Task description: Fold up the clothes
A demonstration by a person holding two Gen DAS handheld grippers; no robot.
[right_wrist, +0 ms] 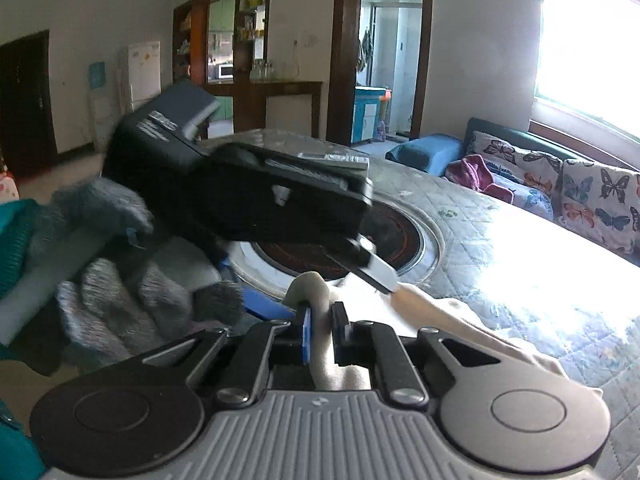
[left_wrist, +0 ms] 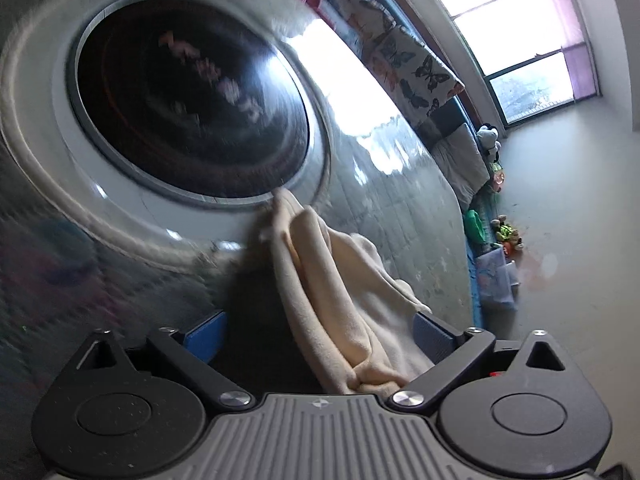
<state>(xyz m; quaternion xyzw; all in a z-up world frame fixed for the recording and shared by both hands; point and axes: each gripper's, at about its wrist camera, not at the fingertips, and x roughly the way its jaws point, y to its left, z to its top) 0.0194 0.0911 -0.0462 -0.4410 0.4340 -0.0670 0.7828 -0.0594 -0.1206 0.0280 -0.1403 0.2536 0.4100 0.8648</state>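
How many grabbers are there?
2. The right gripper is shut on the cream cloth, low in its own view; the left gripper is open, cloth lying between its fingers.

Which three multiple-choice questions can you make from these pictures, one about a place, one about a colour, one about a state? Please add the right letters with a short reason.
1. The dark round plate is set in
A. the quilted table top
B. the floor
C. a shelf

2. The garment is
A. red
B. cream
C. black

3. The right gripper is
A. wide open
B. shut on the garment
C. out of view

Answers:
1 A, the quilted cover surrounds the plate's rim.
2 B, its folds are pale cream in both views.
3 B, the blue pads pinch a cream fold.
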